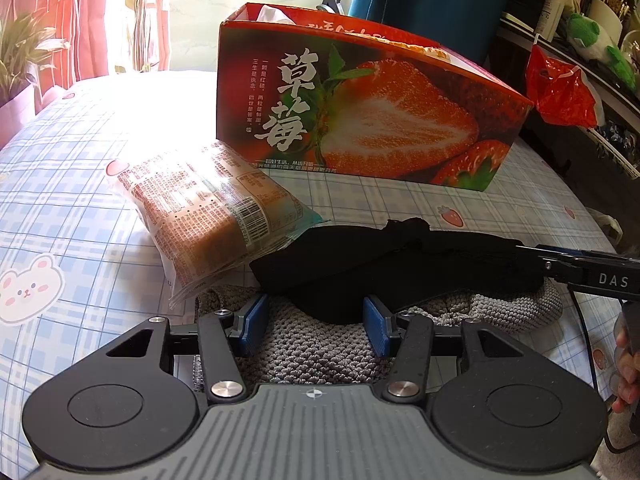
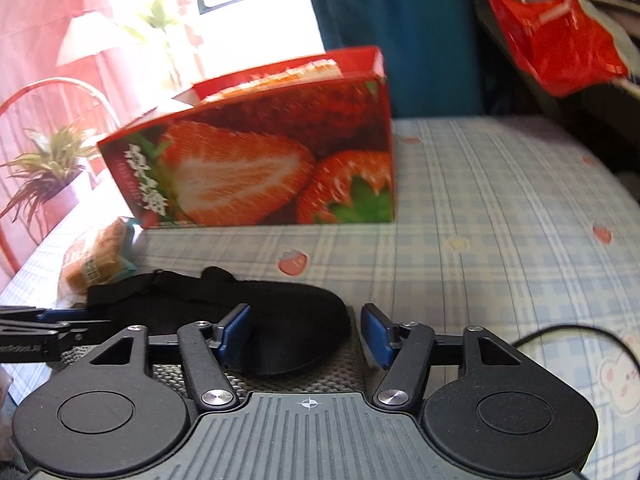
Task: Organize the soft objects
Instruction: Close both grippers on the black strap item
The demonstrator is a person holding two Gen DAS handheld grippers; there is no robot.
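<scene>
A black soft cloth item point(image 1: 384, 264) lies on a grey knitted piece point(image 1: 320, 344) on the checked bedsheet. It also shows in the right wrist view point(image 2: 256, 320) over the grey knit point(image 2: 320, 372). My left gripper point(image 1: 316, 320) is open, its blue pads either side of the black item's near edge. My right gripper point(image 2: 304, 336) is open, straddling the black item's right end; it enters the left wrist view from the right point(image 1: 568, 268). A wrapped bread pack point(image 1: 208, 216) lies left of the black item. An open strawberry box point(image 1: 360, 104) stands behind.
The bed has a checked sheet point(image 2: 500, 208). A red plastic bag point(image 1: 560, 92) hangs at the right by cluttered shelves. Potted plants point(image 2: 48, 172) and red curtains stand at the left. A black cable point(image 2: 572, 332) lies on the sheet at right.
</scene>
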